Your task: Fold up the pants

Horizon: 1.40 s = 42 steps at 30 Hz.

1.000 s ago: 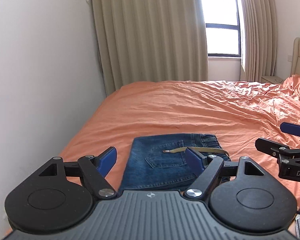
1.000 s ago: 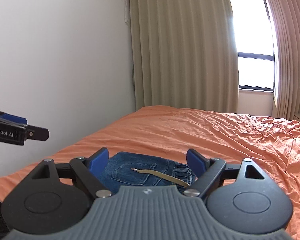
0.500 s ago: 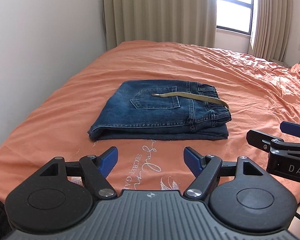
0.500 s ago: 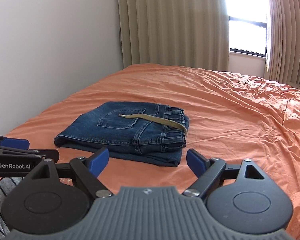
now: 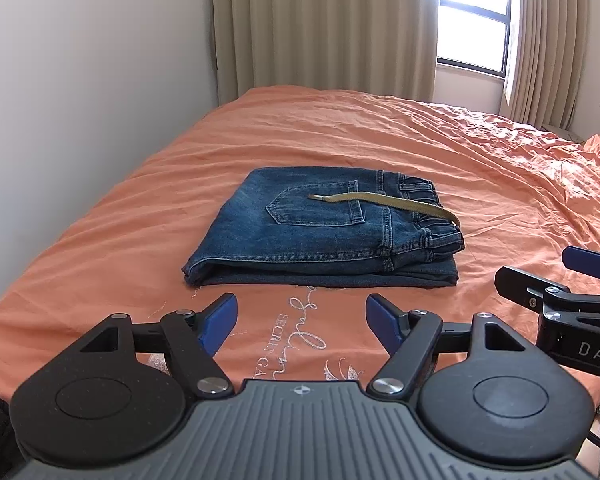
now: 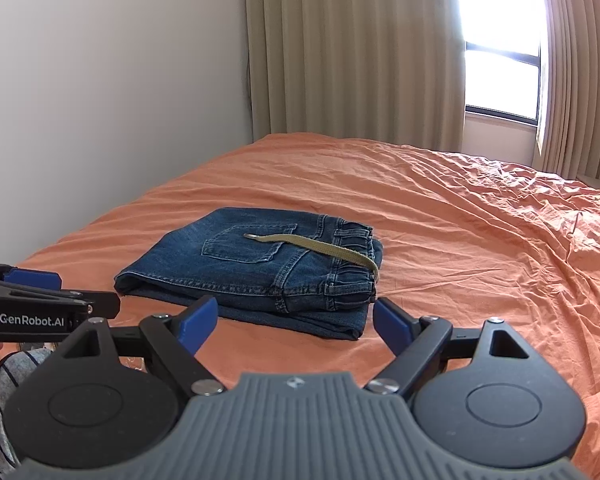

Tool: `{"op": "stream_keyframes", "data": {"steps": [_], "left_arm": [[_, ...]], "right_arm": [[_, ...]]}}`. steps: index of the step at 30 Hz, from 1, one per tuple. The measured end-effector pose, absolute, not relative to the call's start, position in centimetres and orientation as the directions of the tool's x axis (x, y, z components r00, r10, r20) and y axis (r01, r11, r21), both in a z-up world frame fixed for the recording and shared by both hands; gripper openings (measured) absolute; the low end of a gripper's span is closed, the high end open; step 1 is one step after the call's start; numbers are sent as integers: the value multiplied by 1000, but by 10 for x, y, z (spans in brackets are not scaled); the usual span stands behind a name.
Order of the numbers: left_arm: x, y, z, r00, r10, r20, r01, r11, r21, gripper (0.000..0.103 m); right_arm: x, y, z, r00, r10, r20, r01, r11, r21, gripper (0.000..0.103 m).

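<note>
A pair of blue jeans [image 5: 324, 236] lies folded into a compact rectangle on the orange bed [image 5: 380, 140], back pocket up, with an olive drawstring [image 5: 384, 202] across the top. It also shows in the right wrist view [image 6: 260, 268]. My left gripper [image 5: 302, 318] is open and empty, held back from the near edge of the jeans. My right gripper [image 6: 294, 318] is open and empty, just short of the jeans' near corner. Each gripper shows in the other's view, the right [image 5: 556, 280] and the left [image 6: 48, 292].
A white wall [image 5: 80, 80] runs along the bed's left side. Beige curtains [image 5: 320, 28] and a bright window [image 5: 474, 32] stand behind the bed. The sheet is wrinkled on the right [image 6: 520, 220]. Embroidered lettering [image 5: 300, 336] marks the sheet near me.
Both grippers have pulled back and risen away from the jeans, which earlier lay between the fingers. The jeans have stayed folded and still. Both grippers stayed open.
</note>
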State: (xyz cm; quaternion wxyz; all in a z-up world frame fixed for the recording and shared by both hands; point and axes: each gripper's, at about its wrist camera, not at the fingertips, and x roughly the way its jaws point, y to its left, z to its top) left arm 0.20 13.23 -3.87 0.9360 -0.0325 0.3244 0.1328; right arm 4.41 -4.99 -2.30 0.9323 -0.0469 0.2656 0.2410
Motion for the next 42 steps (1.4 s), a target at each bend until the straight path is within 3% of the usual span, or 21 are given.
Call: {"op": "stream_keyframes", "data": {"steps": [42], "left_arm": [[2,129,-33,760,219,-612,-253,967,32,85]], "right_arm": [[39,-48,-21,746,413,-523,-475,880,18,81]]}}
